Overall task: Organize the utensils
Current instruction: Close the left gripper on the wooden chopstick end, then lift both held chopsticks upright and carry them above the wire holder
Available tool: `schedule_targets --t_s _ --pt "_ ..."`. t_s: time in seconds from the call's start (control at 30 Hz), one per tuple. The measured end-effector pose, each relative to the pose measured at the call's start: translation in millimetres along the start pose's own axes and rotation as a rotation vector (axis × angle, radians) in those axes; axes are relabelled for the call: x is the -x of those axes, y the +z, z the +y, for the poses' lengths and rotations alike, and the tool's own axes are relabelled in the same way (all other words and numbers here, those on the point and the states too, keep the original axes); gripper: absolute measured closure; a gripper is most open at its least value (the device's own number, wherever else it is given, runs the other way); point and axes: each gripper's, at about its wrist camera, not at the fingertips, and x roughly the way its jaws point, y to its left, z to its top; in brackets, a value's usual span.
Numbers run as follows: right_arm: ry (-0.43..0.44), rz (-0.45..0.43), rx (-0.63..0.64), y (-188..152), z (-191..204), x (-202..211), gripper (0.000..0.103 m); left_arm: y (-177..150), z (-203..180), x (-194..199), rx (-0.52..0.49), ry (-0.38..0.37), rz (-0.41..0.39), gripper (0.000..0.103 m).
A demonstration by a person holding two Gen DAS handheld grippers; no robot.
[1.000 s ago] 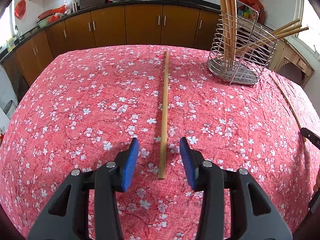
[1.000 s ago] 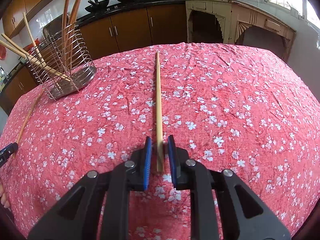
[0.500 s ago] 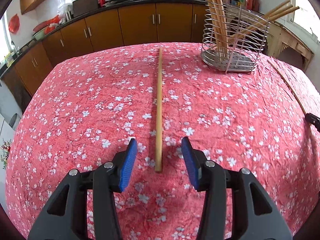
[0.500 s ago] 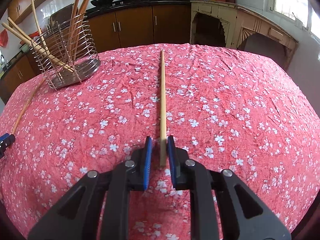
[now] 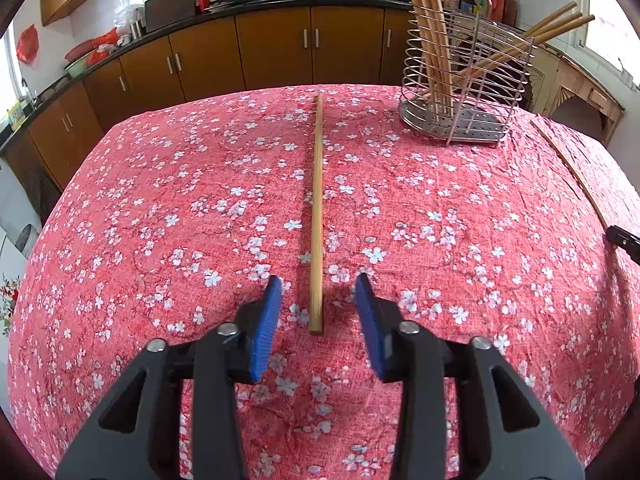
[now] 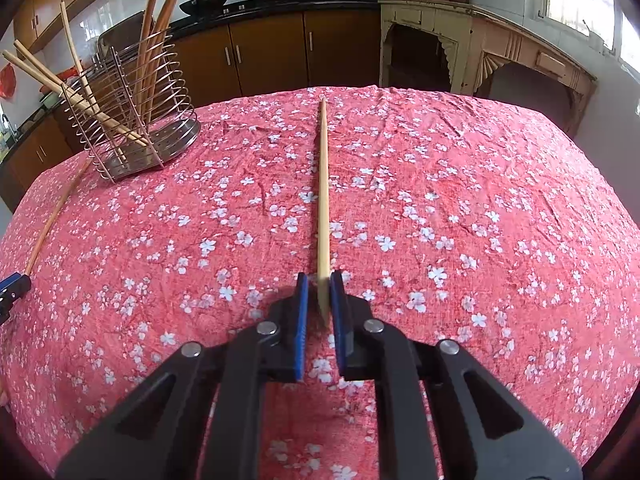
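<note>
A long wooden chopstick lies on the red flowered tablecloth, pointing away from me. My left gripper straddles its near end. Its jaws are closing, and the blue pads stand clear of the wood on both sides. In the right wrist view a second chopstick lies the same way, and my right gripper is shut on its near end, pads pressed against it. A wire utensil holder with several chopsticks leaning in it stands at the back of the table, also visible as the holder.
The right gripper's tip shows at the right edge of the left wrist view. The left one's tip shows at the left edge of the right. Brown kitchen cabinets run behind the table. A pale carved side table stands to the right.
The right jaws have narrowed from a small gap until the pads press the chopstick. The left jaws have drawn closer together around their chopstick. Neither chopstick has moved on the cloth.
</note>
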Motion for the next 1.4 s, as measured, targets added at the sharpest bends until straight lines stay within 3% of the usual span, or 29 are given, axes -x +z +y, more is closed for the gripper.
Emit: schedule_targets --t_s 0.07,0.13,0.23,0.53,0.63,0.87,1.1,1.23,1.3,1.4 --pt "-0.002 0.0 0.001 0 0 0 0.095 0 -1 1 -0.006 -0.003 -0.001 0.076" --pt "-0.003 -0.001 0.003 -1 0 1 0.095 1 -3 2 -0.013 -0.004 -0.002 0.09" --pt "0.002 -0.003 -0.001 -1 0 2 0.095 1 -5 2 -0.022 -0.007 -0.002 0.096" --pt "0.001 -0.067 0.005 -7 -4 22 0.096 -6 2 15 -0.032 -0.012 -0.022 0.096" --pt "-0.008 -0.134 0.016 -5 -5 41 0.096 -4 6 30 -0.028 -0.024 -0.073 0.096" --pt "-0.012 -0.31 0.022 10 -3 91 0.096 9 15 85 0.003 -0.037 -0.275 0.096" --pt "0.013 -0.428 0.028 25 1 126 0.096 22 19 120 0.051 -0.038 -0.435 0.096" --pt "0.012 -0.395 0.038 25 3 121 0.096 24 21 114 0.052 -0.055 -0.377 0.096" --pt "0.006 -0.368 0.04 19 3 113 0.096 16 18 101 0.012 -0.024 -0.332 0.096" --pt "0.009 -0.346 0.034 8 2 105 0.096 -4 16 77 -0.015 -0.034 -0.232 0.094"
